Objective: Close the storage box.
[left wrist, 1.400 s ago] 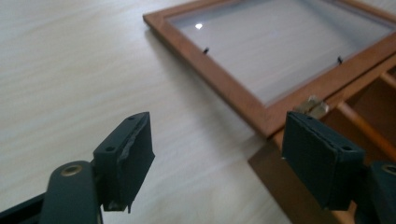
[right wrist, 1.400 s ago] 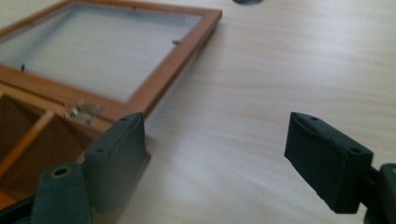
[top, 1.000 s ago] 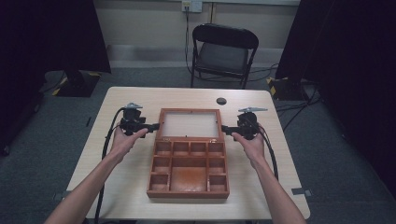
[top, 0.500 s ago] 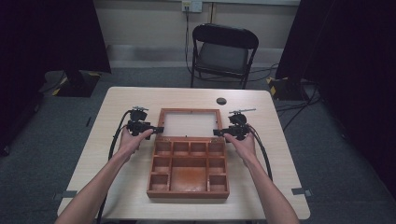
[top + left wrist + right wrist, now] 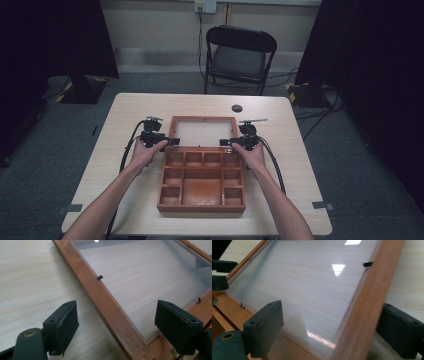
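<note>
Box sitting open mid-table, glass lid lying flat behind it. Left gripper reaching in at lid's left rail, right gripper at right rail. Both sets of jaws spread wide, straddling the wooden frame, probably not touching it yet. Lid's hinged edge meeting the tray near both grippers. Chair standing beyond table.

Dim, dark-edged high view; overhead lamps glare on the glass lid, near fingers soft
</note>
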A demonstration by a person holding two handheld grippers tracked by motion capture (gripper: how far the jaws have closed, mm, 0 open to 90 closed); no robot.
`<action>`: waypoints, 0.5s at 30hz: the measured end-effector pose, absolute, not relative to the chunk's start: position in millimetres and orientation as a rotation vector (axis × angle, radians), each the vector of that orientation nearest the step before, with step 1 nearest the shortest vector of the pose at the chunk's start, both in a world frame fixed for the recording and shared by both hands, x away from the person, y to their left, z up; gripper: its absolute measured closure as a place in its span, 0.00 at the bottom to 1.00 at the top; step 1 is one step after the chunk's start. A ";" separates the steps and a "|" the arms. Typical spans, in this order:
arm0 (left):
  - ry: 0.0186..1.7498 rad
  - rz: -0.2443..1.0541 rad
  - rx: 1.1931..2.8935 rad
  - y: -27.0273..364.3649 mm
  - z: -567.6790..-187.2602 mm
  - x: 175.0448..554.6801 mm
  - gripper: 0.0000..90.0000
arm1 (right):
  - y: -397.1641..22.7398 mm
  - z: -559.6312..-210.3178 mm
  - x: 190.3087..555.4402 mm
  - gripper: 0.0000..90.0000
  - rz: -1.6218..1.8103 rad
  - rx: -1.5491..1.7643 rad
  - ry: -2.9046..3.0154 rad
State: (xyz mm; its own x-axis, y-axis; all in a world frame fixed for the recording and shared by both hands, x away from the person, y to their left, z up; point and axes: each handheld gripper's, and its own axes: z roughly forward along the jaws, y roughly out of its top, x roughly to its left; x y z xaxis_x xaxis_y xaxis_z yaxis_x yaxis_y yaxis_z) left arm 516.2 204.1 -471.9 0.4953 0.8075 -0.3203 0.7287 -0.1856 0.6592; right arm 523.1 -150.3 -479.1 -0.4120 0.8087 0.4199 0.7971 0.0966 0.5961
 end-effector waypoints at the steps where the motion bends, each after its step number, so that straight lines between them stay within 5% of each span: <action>1: 1.263 0.117 1.943 203.8 -472.8 516.5 0.20 | -148.7 -479.8 523.7 0.10 1.252 1.693 2.320; 15: 1.261 0.116 1.928 203.0 -477.0 517.7 0.14 | -149.4 -483.2 525.3 0.10 1.291 1.695 2.341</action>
